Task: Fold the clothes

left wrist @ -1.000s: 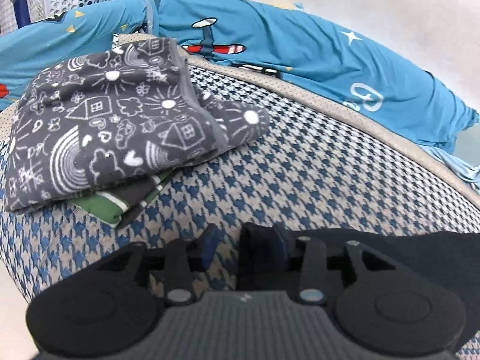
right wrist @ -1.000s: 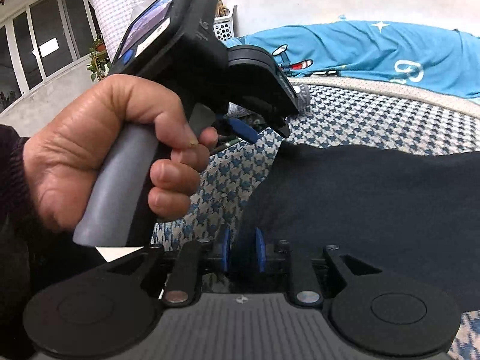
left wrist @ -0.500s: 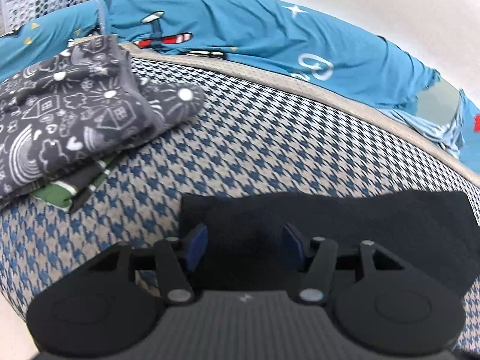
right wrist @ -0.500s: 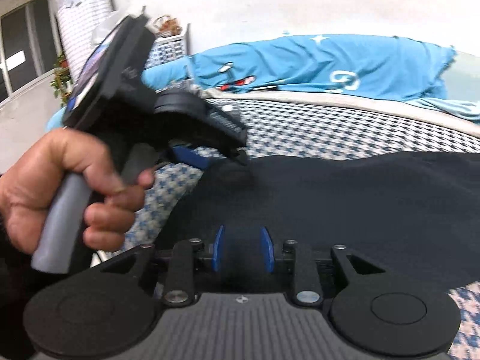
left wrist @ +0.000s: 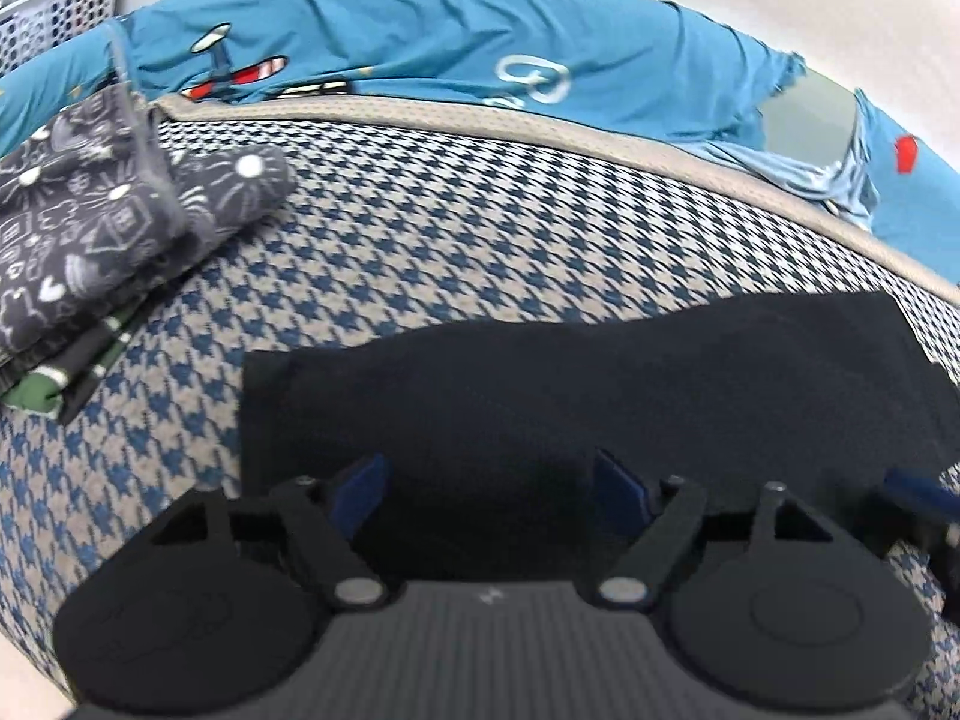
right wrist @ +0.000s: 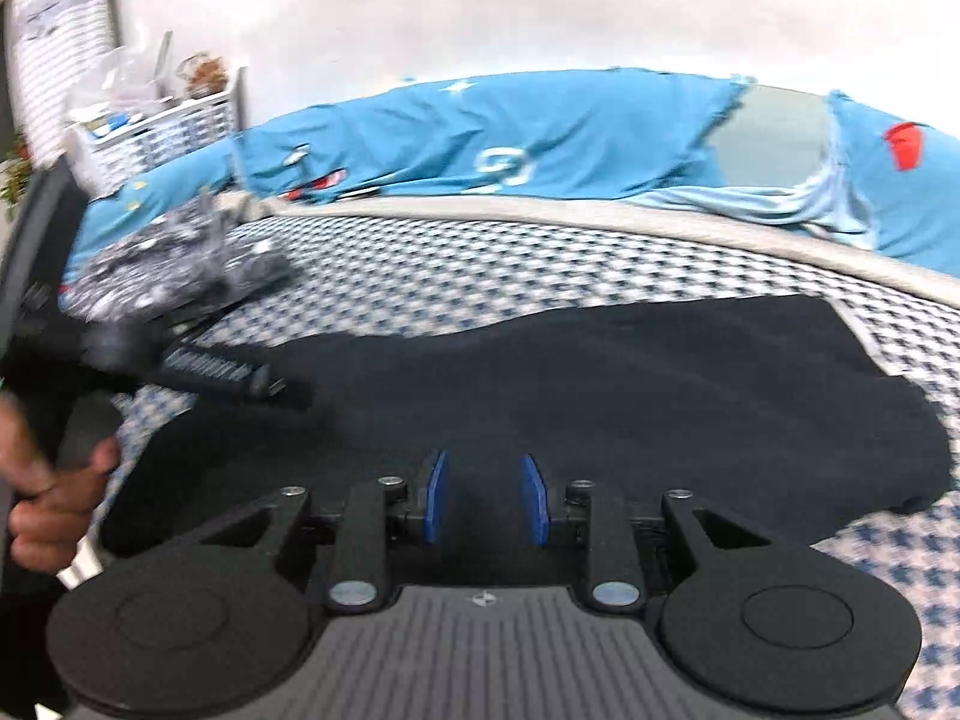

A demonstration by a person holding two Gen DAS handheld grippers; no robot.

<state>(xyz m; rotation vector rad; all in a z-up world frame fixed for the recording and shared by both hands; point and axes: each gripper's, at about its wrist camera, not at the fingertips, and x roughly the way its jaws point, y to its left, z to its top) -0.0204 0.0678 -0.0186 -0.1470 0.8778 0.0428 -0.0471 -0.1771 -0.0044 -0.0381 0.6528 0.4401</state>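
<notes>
Left gripper: jaws opening, pads apart, nothing clamped; black garment lies flat under and ahead of it on the houndstooth cushion. Right gripper: pads apart, not pressing the cloth beneath. Ahead-left of the left gripper, a folded grey patterned garment. Beyond, a blue sheet.

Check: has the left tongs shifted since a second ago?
Yes. The left tongs moved rightward, away from the grey patterned folded stack, over the black garment, jaws opening.
</notes>
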